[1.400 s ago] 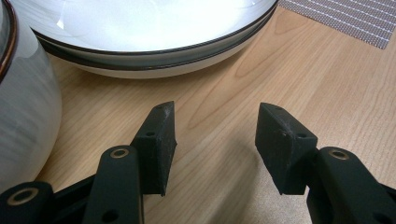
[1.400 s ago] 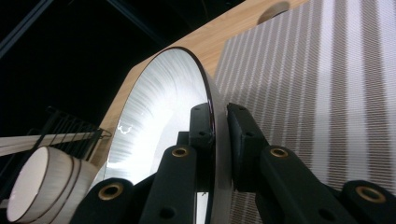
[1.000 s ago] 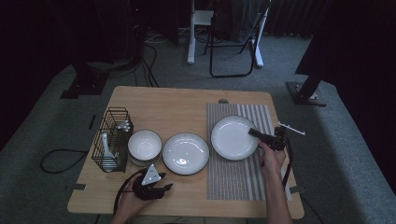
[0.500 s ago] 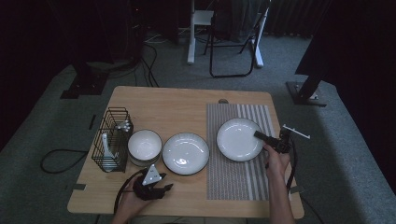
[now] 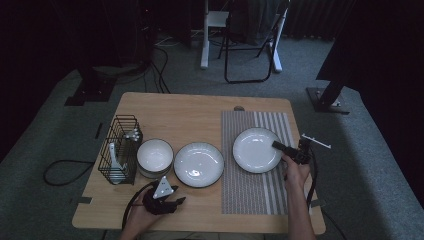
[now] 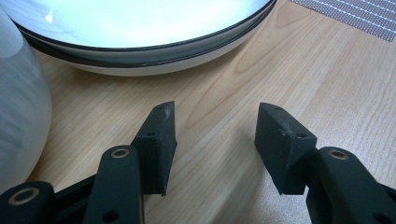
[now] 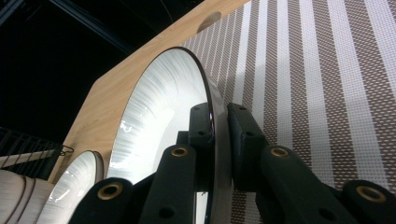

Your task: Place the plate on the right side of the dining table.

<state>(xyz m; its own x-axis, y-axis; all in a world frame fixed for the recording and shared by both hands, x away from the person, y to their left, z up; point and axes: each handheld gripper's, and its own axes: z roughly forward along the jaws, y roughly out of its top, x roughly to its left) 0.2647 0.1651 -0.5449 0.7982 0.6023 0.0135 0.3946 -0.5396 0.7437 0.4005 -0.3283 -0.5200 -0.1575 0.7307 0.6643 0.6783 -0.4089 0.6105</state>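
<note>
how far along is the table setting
Done: one plate is over the striped placemat. In hand: the right gripper is shut on its rim. Left: the second plate and bowls sit on bare wood; the left gripper rests open.

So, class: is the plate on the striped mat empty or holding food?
Empty: the plate shows bare white inside, its rim pinched by the right gripper.

Looks like a recording studio or lab setup, not a real dining room. Dark curtained surroundings, grey carpet (image 5: 60, 130), stand bases upper left (image 5: 90, 92) and right (image 5: 327, 100) of the frame, cables (image 5: 157, 75) trailing near the top. Folding chair (image 5: 250, 45) top centre. Lone wooden table (image 5: 190, 115) in the middle, dressed with dishes and a striped placemat (image 5: 255, 195).
</note>
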